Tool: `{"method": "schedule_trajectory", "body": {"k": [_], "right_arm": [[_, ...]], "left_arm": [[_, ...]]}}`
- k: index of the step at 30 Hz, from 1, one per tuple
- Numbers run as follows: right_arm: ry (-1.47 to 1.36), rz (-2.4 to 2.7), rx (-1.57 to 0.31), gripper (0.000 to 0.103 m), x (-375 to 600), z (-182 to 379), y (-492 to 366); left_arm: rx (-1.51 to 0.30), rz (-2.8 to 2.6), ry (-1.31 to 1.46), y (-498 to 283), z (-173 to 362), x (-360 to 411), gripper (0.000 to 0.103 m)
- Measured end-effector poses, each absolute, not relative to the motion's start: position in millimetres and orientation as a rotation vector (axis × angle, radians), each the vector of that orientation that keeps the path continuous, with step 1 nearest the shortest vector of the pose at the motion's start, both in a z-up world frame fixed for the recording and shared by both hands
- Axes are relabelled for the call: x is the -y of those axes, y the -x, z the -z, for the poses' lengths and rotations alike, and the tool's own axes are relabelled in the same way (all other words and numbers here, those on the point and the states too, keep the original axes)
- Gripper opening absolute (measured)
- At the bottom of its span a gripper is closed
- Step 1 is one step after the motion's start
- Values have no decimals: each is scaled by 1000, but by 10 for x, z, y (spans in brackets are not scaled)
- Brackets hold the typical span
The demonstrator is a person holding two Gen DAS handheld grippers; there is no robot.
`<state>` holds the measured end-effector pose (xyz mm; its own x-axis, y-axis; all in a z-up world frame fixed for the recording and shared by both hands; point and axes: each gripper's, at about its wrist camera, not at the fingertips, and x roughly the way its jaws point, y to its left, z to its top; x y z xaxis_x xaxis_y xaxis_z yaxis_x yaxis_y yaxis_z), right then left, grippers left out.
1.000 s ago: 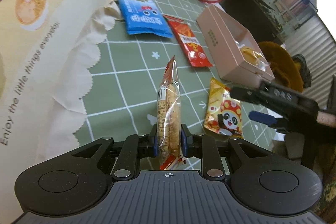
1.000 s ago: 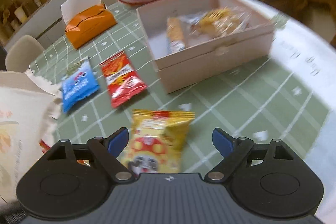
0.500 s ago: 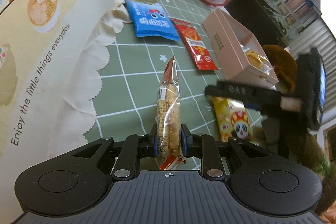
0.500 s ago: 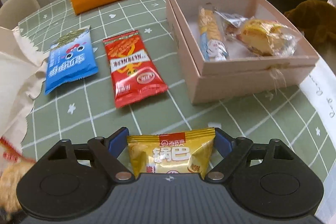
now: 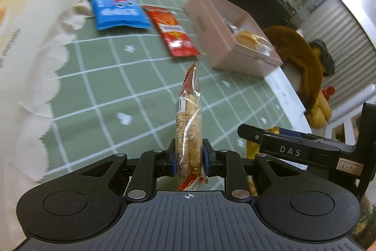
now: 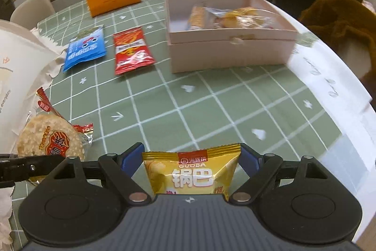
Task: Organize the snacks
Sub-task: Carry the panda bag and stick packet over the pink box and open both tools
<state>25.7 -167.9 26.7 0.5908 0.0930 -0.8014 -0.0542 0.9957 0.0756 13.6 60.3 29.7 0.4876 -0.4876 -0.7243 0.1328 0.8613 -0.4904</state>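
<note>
The green checked surface (image 6: 211,105) carries a pink box (image 6: 230,51) near its far right edge, with wrapped snacks inside. A blue packet (image 6: 85,48) and a red packet (image 6: 131,51) lie beside it, toward the far left. The left tool (image 5: 189,155) is clenched on an upright rice cracker (image 5: 189,124). The right tool (image 6: 191,158) grasps a yellow guoba packet (image 6: 191,175), both above the near edge.

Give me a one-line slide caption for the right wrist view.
Right gripper shut on a yellow snack packet, facing the open pink box across the green checked tablecloth.
</note>
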Motion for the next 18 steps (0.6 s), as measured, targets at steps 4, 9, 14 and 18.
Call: {"method": "schedule_trajectory", "body": {"k": [4, 9, 14, 18], "right_arm": [[-74, -77, -907, 86, 1842, -322, -142], [-101, -76, -846, 86, 2010, -528, -61], [-131, -76, -741, 85, 2241, -979, -90], [-122, -88, -658, 85, 2415, -1417, -226]], "left_arm": [[-1002, 423, 365, -143, -347, -398, 24], [-985, 469, 322, -204, -524, -163, 24], [-941, 502, 300, -314, -772, 26, 25], [-900, 512, 308, -503, -978, 141, 25]]}}
